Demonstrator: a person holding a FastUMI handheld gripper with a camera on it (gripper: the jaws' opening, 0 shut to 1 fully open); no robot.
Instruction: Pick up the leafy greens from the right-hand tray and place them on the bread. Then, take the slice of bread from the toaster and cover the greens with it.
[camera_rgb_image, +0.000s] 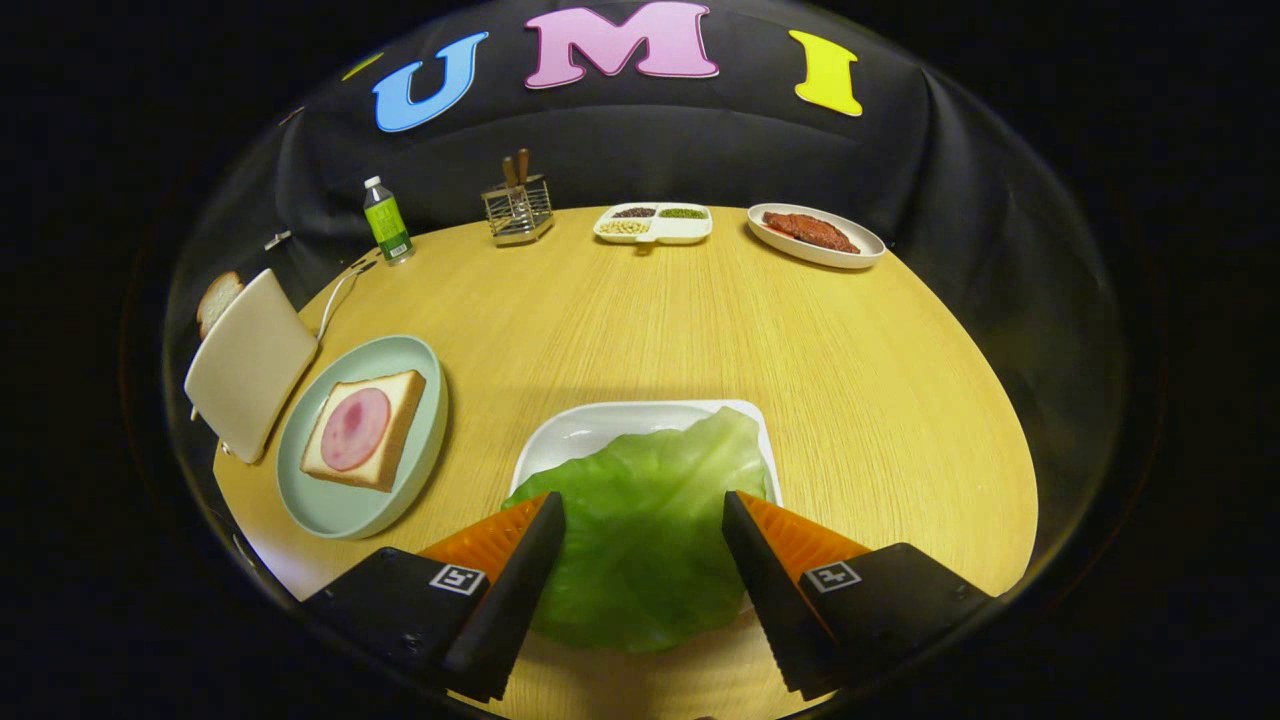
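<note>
A green lettuce leaf (645, 520) lies on a white tray (590, 430) right below me. My gripper (645, 505) hovers over the leaf, open, one finger on each side of it; I cannot tell whether they touch it. To the left, a slice of bread (362, 430) topped with a round pink ham slice (354, 428) rests on a pale green plate (400, 355). Further left stands a cream toaster (250, 362) with another bread slice (216, 300) sticking out of its top.
Along the round wooden table's (750, 320) far edge stand a green bottle (386, 220), a wire utensil holder (518, 205), a divided white dish of beans (655, 222) and an oval plate of red meat (815, 235). A white cord (335, 295) runs from the toaster.
</note>
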